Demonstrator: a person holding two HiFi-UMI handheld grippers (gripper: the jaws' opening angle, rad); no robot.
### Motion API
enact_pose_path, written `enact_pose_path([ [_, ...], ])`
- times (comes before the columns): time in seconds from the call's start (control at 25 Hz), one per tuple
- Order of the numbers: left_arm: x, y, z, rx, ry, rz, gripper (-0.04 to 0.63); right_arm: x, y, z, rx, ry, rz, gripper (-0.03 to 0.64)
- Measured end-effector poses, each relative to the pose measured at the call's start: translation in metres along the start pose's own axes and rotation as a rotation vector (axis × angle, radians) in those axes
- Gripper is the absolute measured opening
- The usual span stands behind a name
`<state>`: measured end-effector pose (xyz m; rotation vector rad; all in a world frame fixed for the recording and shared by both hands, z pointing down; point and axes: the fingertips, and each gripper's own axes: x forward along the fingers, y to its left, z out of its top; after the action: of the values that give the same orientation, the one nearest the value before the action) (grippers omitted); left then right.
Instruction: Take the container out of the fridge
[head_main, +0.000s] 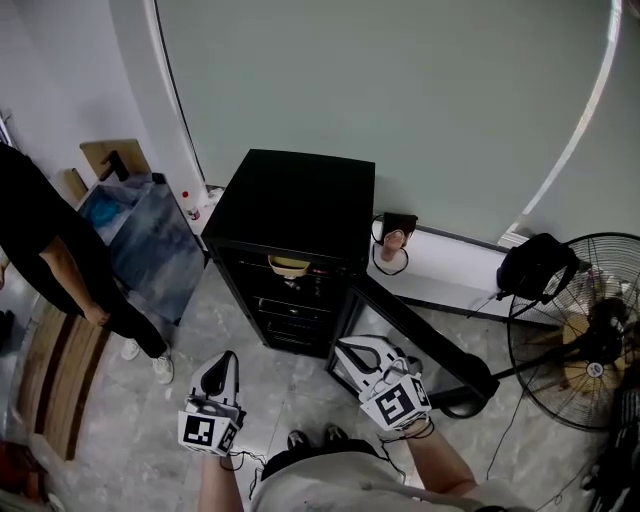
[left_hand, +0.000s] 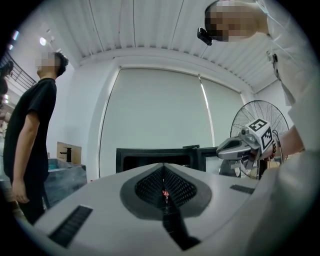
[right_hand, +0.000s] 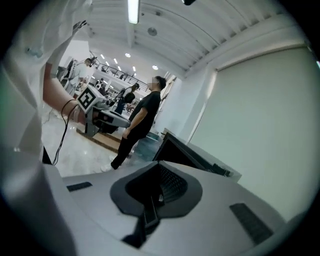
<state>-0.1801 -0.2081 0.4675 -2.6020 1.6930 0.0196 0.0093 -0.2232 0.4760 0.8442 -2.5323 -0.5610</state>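
Container, pale and yellowish, sits on the top shelf inside the black fridge, whose door is swung open to the right. It is well apart from both of my tools. I have the left gripper hovering low in front of the fridge, pointed toward it, its jaws closed together with nothing between them. The right gripper is just beside the open door, its jaws likewise pressed shut and empty. A person in black stands on the floor at the left, and a fan stands at the right.
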Motion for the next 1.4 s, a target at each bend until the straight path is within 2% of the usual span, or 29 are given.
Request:
enact_pose_path([
  [0.36, -0.005, 0.005, 0.002, -0.022, -0.018, 0.012, 0.006, 0.008, 0.017, 0.007, -0.427, 0.139, 0.046, 0.015],
  [0.56, -0.005, 0.001, 0.004, 0.031, 0.002, 0.01, 0.006, 0.012, 0.025, -0.006, -0.66, 0.231, 0.075, 0.015],
  [0.68, -0.006, 0.0, 0.0, 0.018, -0.005, 0.007, 0.006, 0.014, 0.025, -0.014, -0.767, 0.276, 0.074, 0.015],
  [0.92, -0.009, 0.002, 0.002, 0.025, 0.005, 0.015, 0.006, 0.013, 0.024, -0.023, -0.796, 0.3, 0.099, 0.015],
  [1.16, -0.01, 0.004, 0.004, 0.017, 0.0, 0.023, 0.006, 0.017, 0.028, -0.028, -0.766, 0.317, 0.139, 0.017],
  [1.36, -0.01, 0.006, 0.004, 0.017, 0.006, 0.023, 0.006, 0.02, 0.022, -0.023, -0.695, 0.295, 0.114, 0.02],
  [1.4, -0.01, 0.007, 0.004, 0.015, 0.006, 0.022, 0.006, 0.022, 0.021, -0.021, -0.677, 0.288, 0.108, 0.078],
])
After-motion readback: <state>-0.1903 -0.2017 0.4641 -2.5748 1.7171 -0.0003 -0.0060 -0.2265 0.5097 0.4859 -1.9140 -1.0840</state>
